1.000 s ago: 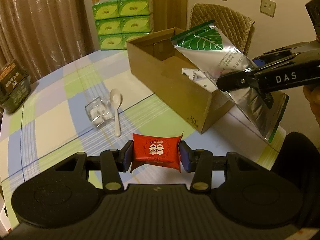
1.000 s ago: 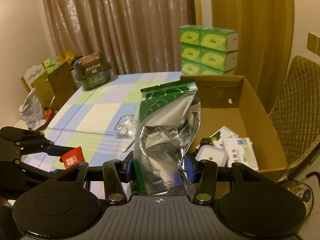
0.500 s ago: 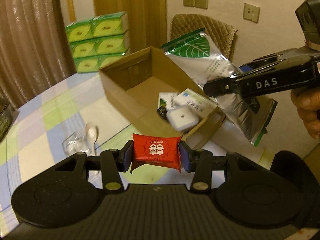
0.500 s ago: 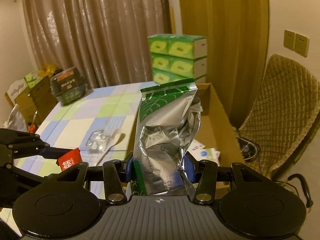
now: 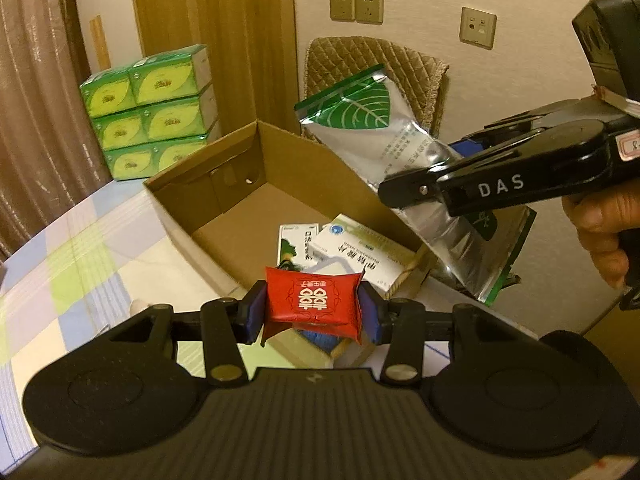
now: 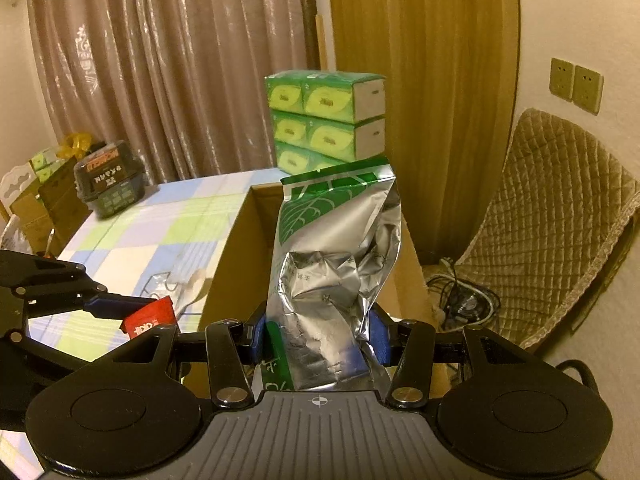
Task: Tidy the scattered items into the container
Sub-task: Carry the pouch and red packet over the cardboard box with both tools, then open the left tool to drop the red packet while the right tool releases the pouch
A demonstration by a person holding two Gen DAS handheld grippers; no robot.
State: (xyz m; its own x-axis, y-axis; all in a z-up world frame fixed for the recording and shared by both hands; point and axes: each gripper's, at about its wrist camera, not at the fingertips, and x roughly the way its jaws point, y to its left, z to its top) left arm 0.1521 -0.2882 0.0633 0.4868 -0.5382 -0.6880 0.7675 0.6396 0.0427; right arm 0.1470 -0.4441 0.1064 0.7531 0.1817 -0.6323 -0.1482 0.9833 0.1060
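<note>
Over the last second both hands have swung from the checked bench (image 5: 80,248) toward the cardboard box (image 5: 192,196), so the left wrist view now looks down into its open top instead of at its side wall; both carries look nearly over, with only the release left. The left tongs (image 5: 312,308) stay clamped on a small red packet (image 5: 314,296), a plump, glossy pillow shape with white printing, held just above the box's near corner. The right tongs (image 6: 318,340) are pinched partway shut on the lower part of a silver foil pouch (image 6: 336,272), crinkled, shiny and creased, with a green leaf printed near its sealed top; it stands upright in front of the box and seems to hang over the box's right edge rather than squarely above the opening. Inside the box lie flat printed cartons (image 5: 356,252), matte and hard-edged. The box is plain brown corrugated board with its flaps folded in. Stacked green tissue packs (image 6: 324,120) stand beyond
</note>
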